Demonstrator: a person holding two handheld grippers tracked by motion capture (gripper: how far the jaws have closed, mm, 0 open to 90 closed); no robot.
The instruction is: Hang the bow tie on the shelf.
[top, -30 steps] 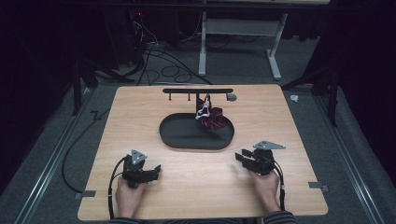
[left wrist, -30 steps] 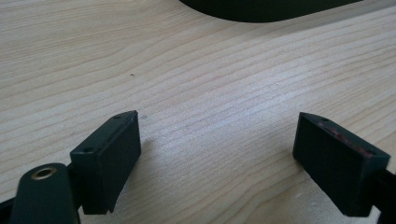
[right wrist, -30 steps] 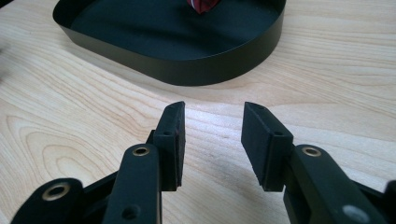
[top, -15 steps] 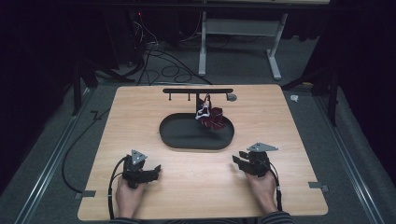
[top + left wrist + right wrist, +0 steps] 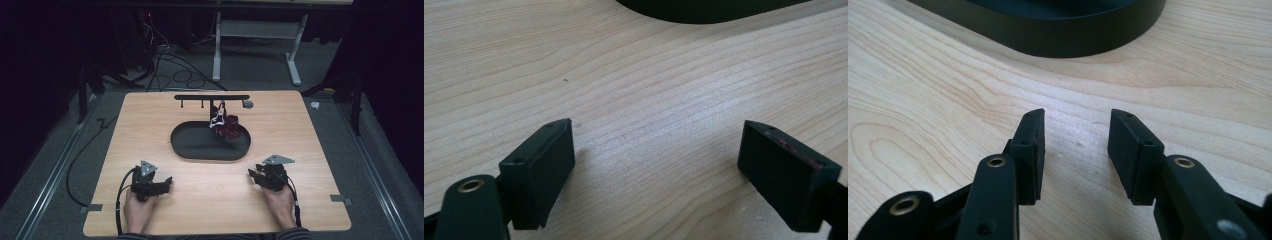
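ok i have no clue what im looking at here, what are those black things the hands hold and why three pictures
A person sits at a wooden table and holds a hand-held claw in each hand: the left claw and the right claw. Each is a black two-jaw pincer with a trailing cable.

One picture is taken from a fixed camera above, looking down on the table. The other two come from small cameras riding on the claws, looking along their jaws: the left claw stands wide open, the right claw is open more narrowly. Both hold nothing; bare wood shows between the jaws.

On the table lies a black oval tray, with a dark red and white bundle at its far right end; I cannot tell what it is. Behind the tray stands a low black rack.
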